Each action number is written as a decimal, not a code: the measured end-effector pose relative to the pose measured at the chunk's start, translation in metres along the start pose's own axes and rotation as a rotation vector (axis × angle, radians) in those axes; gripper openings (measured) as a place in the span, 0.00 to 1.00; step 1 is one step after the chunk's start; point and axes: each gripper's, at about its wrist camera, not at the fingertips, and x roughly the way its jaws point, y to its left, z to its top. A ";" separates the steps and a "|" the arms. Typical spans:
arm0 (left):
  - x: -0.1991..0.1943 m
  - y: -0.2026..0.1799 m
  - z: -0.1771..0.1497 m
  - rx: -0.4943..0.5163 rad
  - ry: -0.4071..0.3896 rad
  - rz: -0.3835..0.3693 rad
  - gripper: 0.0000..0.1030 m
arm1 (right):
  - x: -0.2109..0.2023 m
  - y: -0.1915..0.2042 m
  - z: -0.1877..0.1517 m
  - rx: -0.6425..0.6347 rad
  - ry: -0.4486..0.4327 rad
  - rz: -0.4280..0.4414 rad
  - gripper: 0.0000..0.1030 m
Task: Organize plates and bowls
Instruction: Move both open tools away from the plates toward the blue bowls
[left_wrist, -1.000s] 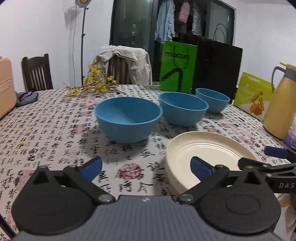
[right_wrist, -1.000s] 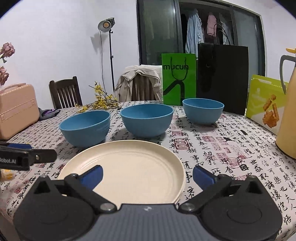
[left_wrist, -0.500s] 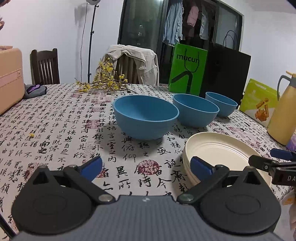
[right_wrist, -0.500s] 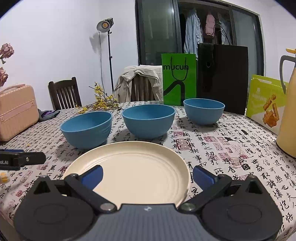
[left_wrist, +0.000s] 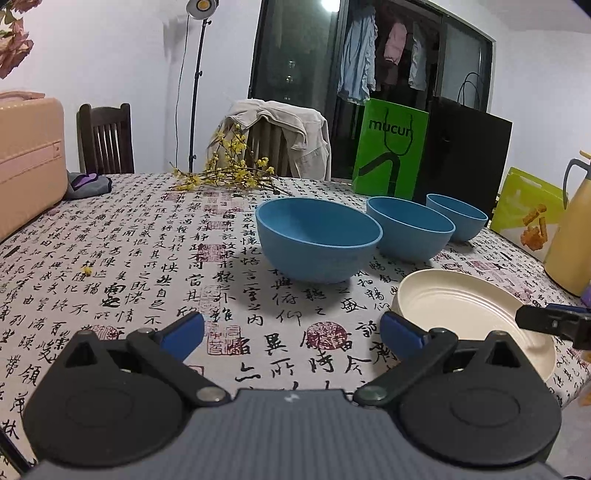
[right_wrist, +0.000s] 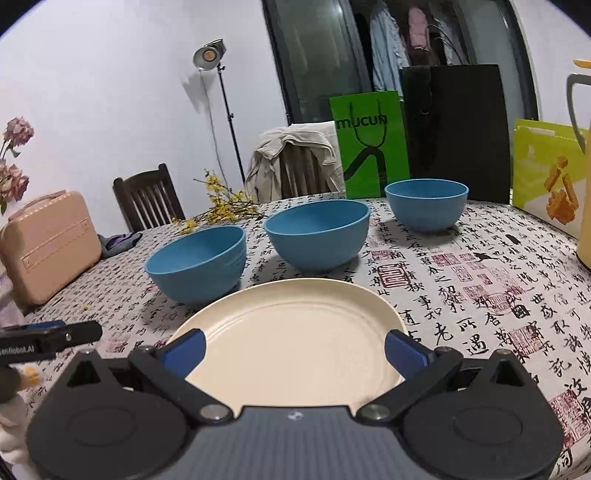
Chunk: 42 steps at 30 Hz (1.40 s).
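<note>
Cream plates lay stacked between the gaping, empty right gripper, and the equally spread left gripper risked knocking the nearest blue bowl.

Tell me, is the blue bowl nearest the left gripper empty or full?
Empty. In the left wrist view the nearest blue bowl stands upright and its bare blue inside shows, with nothing in it.

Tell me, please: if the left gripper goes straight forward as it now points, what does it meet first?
Probably the nearest blue bowl: the open left gripper has only bare tablecloth before it, though depth is unclear.
</note>
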 end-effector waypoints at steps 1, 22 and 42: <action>0.001 0.002 0.001 -0.007 0.002 -0.004 1.00 | 0.000 0.001 0.000 -0.003 -0.001 0.008 1.00; 0.040 0.035 0.027 -0.059 0.061 -0.025 1.00 | 0.040 0.021 0.032 -0.046 -0.037 -0.028 1.00; 0.052 0.031 0.062 0.010 0.098 -0.035 1.00 | 0.072 0.026 0.063 -0.114 0.046 -0.011 1.00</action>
